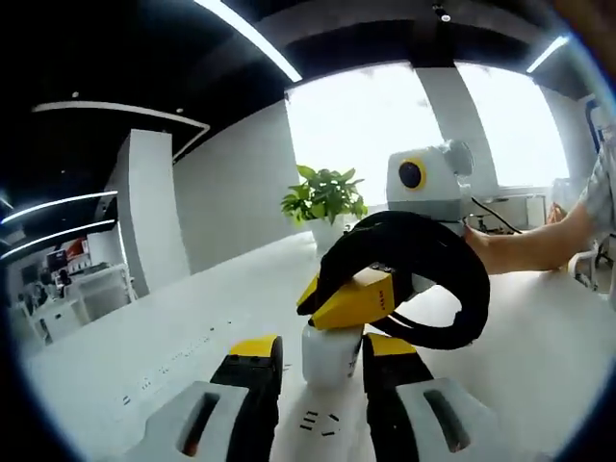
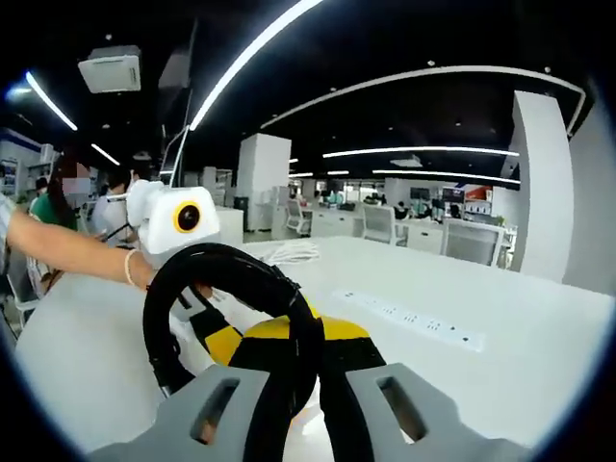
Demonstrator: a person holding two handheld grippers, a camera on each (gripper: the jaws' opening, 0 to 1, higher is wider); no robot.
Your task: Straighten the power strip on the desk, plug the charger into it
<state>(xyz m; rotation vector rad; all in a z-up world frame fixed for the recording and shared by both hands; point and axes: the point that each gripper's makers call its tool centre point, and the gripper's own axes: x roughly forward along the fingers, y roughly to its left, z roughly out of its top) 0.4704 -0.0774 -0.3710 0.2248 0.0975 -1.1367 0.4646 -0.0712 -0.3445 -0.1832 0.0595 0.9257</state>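
Observation:
A white charger [image 1: 332, 358] stands between my left gripper's [image 1: 322, 358] yellow-tipped jaws, which are shut on it just above the desk. Its black cable [image 1: 452, 289] is coiled in a loop around my right gripper's yellow jaw [image 1: 354, 300], which sits right on top of the charger. In the right gripper view my right gripper [image 2: 300, 337] is shut on the black cable [image 2: 221, 265], and the loop arches up to the left. The white power strip [image 2: 409, 316] lies straight on the desk to the right. Socket slots [image 1: 318, 422] show on the desk below the charger.
A person's forearm [image 1: 529, 245] reaches in holding the right gripper; the hand on the left gripper [image 2: 135, 269] shows too. A potted plant [image 1: 325, 197] stands at the desk's far edge. A white cord bundle [image 2: 289, 252] lies farther back. Chairs [image 2: 472, 241] line the far side.

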